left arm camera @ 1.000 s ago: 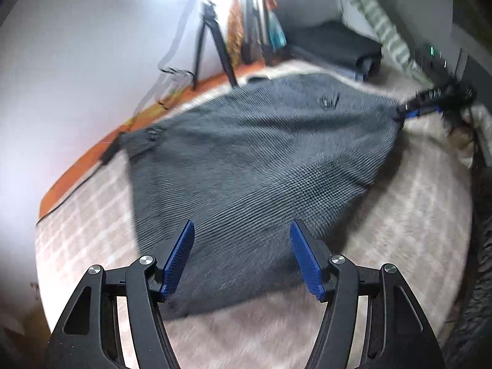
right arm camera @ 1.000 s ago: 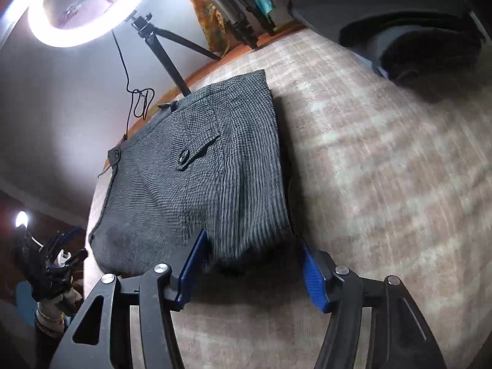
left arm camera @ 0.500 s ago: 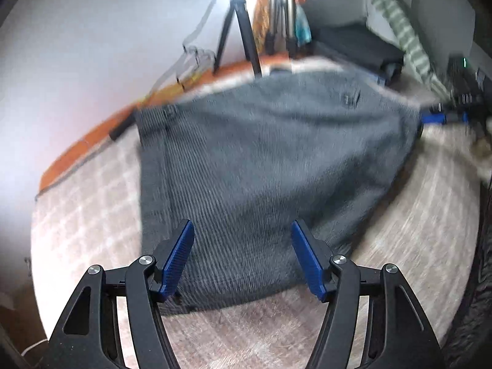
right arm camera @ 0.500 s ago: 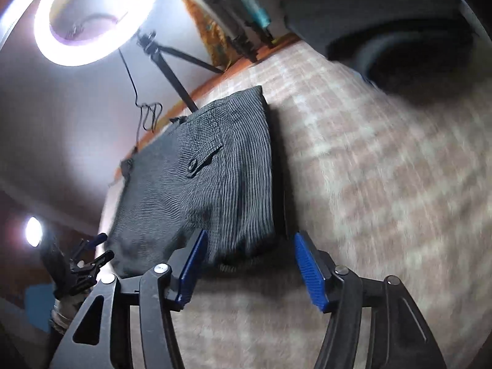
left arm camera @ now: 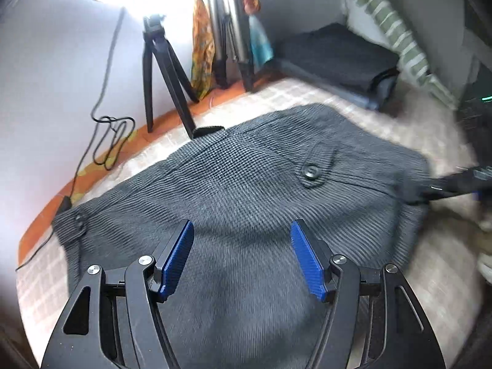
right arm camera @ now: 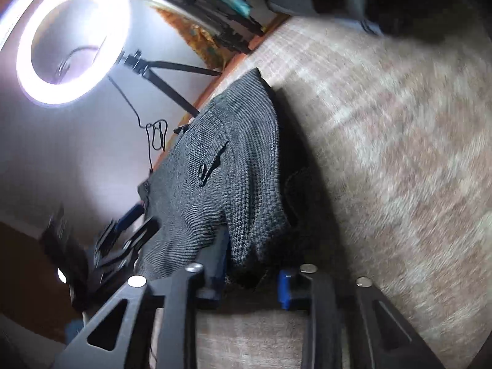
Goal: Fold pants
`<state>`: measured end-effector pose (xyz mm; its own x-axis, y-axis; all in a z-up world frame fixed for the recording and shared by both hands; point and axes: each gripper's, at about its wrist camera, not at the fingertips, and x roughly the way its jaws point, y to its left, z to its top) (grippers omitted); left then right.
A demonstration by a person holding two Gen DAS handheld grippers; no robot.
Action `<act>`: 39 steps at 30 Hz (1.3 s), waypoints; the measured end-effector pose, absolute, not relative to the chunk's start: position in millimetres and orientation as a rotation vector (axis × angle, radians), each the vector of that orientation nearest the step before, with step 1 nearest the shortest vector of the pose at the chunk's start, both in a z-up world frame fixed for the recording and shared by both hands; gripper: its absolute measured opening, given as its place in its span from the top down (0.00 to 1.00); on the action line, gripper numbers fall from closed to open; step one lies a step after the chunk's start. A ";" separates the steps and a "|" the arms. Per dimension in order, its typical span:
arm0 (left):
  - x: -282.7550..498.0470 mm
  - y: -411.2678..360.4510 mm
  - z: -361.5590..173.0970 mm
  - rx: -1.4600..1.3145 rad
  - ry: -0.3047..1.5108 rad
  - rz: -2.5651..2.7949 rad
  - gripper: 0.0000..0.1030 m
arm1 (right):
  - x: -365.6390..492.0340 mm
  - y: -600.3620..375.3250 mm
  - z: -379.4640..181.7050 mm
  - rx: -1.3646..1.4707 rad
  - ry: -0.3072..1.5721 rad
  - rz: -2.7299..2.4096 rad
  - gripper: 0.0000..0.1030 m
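A: Left claw?
B: Released, jaws spread above the grey pants, which lie folded on the checked bed cover.
A: Right claw?
B: Clenched on a bunched edge of the pants.
A: Surroundings?
B: Tripod and cable at the wall, ring light above, dark folded clothes in the far corner beside a striped pillow.

Ring light blows out the left wrist view's upper left and glares white in the right wrist view, fisheye vignette dark at all corners, heavy motion blur on the checked bedcover, the rim and probably the far tool, deep shadow right of the pants.
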<state>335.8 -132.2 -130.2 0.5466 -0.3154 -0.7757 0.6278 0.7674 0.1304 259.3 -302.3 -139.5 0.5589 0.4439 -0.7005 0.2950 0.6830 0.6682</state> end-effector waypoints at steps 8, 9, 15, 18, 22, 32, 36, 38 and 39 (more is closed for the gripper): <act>356.9 -127.4 -157.8 0.406 0.876 -0.539 0.31 | 276.7 -295.5 -116.2 0.637 1.025 0.208 0.58; 356.8 -124.3 -156.0 0.400 0.877 -0.537 0.32 | 274.8 -301.5 -114.9 0.640 1.014 0.214 0.52; 335.3 -97.6 -128.4 0.361 0.818 -0.526 0.32 | 289.5 -350.8 -143.3 0.790 1.019 0.174 0.46; 326.4 -89.0 -122.7 0.383 0.813 -0.514 0.32 | 304.0 -362.1 -154.9 0.840 1.025 0.217 0.46; 325.0 -75.9 -122.7 0.380 0.821 -0.480 0.32 | 326.8 -353.1 -157.7 0.795 1.027 0.284 0.46; 343.2 -85.1 -136.6 0.404 0.847 -0.431 0.32 | 334.7 -325.8 -147.1 0.793 1.039 0.313 0.89; 339.9 -83.9 -150.4 0.439 0.861 -0.430 0.32 | 337.7 -309.9 -116.1 0.715 1.030 0.274 0.90; 340.6 -78.5 -146.8 0.420 0.877 -0.435 0.32 | 342.2 -301.2 -102.9 0.685 1.034 0.246 0.90; 338.6 -72.9 -141.6 0.417 0.867 -0.424 0.32 | 345.4 -297.5 -97.4 0.668 1.036 0.237 0.90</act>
<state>338.6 -72.9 -141.6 0.5754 -0.1852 -0.7966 0.5151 0.8386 0.1771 345.4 -297.5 -97.4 0.5058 0.4822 -0.7153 0.1235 0.7802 0.6132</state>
